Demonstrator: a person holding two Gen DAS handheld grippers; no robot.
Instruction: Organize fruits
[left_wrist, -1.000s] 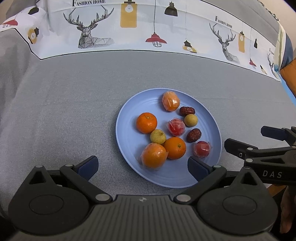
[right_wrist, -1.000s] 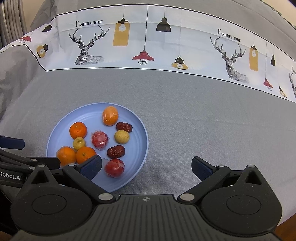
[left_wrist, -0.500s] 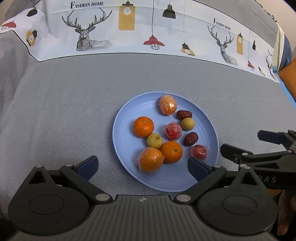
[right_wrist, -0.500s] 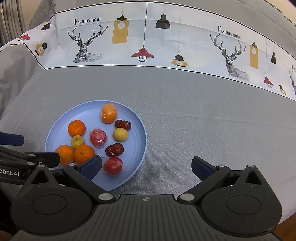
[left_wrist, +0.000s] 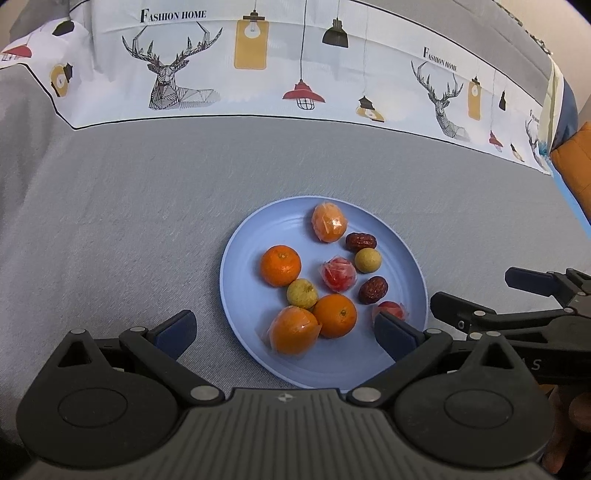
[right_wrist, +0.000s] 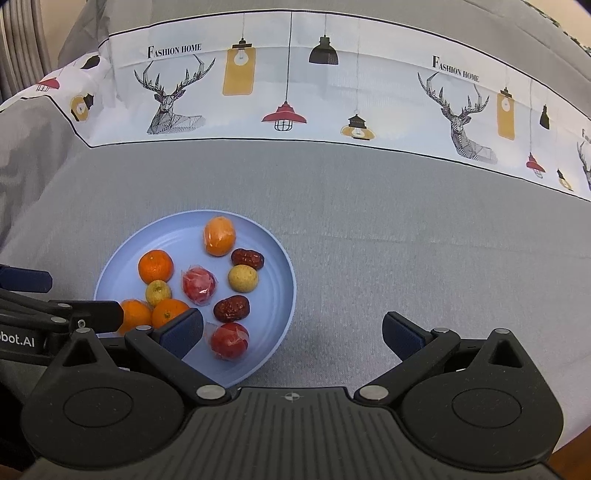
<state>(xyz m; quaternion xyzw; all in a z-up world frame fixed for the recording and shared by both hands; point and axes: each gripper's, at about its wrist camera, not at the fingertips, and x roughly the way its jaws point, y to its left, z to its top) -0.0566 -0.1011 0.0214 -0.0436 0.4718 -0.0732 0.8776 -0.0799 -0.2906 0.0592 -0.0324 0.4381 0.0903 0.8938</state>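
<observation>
A light blue plate (left_wrist: 243, 266) (right_wrist: 284, 295) rests on grey cloth and holds several fruits: bare oranges (left_wrist: 280, 265) (right_wrist: 155, 265), oranges in clear wrap (left_wrist: 329, 222) (right_wrist: 219, 236), red fruits in wrap (left_wrist: 338, 274) (right_wrist: 198, 285), small yellow fruits (left_wrist: 368, 260) (right_wrist: 242, 278) and dark red dates (left_wrist: 373, 290) (right_wrist: 232, 308). My left gripper (left_wrist: 284, 332) hangs open over the plate's near edge, holding nothing. My right gripper (right_wrist: 293, 334) stands open at the plate's right rim, its left finger over the plate, nothing between the fingers.
The grey cloth (right_wrist: 406, 229) spreads wide to the right and left of the plate. A white band printed with deer and lamps (left_wrist: 295, 74) runs along the back. An orange and blue object (left_wrist: 572, 158) sits at the far right edge.
Both grippers have drawn back toward me a little, so the plate sits lower and nearer in each view. The fruits have not moved. Both stay open.
</observation>
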